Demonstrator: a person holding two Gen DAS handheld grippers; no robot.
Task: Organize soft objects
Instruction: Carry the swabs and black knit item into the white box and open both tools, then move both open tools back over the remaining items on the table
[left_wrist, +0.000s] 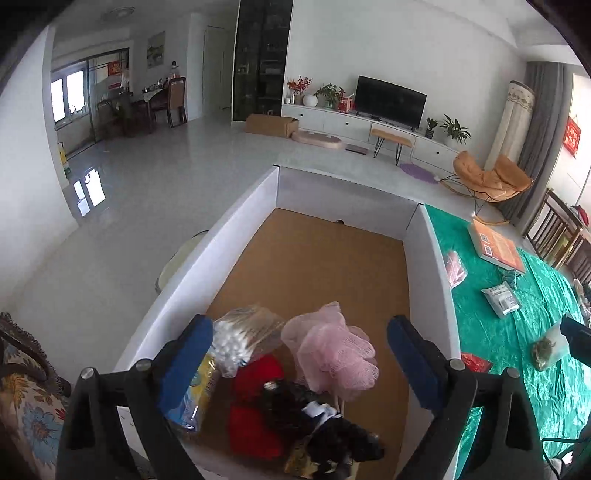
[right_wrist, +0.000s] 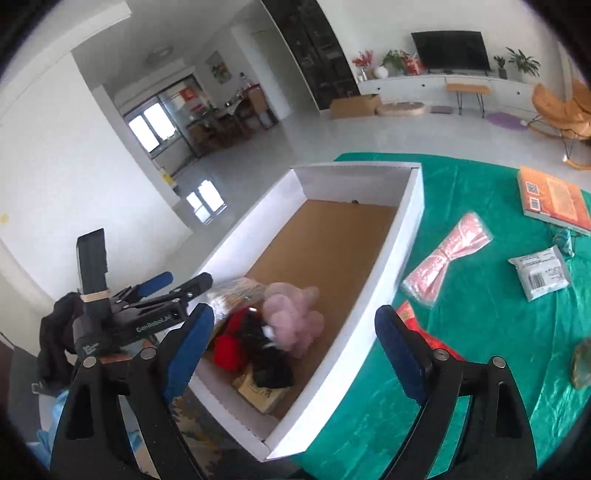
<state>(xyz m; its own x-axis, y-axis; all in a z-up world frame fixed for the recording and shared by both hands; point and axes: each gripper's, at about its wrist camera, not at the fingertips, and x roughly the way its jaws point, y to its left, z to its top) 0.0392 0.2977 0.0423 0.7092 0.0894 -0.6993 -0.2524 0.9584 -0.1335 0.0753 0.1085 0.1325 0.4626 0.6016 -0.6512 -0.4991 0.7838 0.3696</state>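
So in the box (right_wrist: 408, 218) I count one pink puff (left_wrist: 334, 349), one bag of cotton swabs (left_wrist: 242, 338), one red thing (left_wrist: 255, 406) and one black bundle (left_wrist: 325, 424). On the green cloth (right_wrist: 480, 332): one book (right_wrist: 554, 199), one pink packet (right_wrist: 447, 260), one white pouch (right_wrist: 541, 277), one red packet (right_wrist: 413, 321).

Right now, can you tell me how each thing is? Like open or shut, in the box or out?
Left gripper: open, holding nothing, over the box.
Right gripper: open, holding nothing.
White box: open-topped, far half bare.
Pink mesh puff: inside the box.
Cotton swab bag: inside the box.
Pink packet: lying flat on the green cloth, outside.
Orange book: closed, outside.
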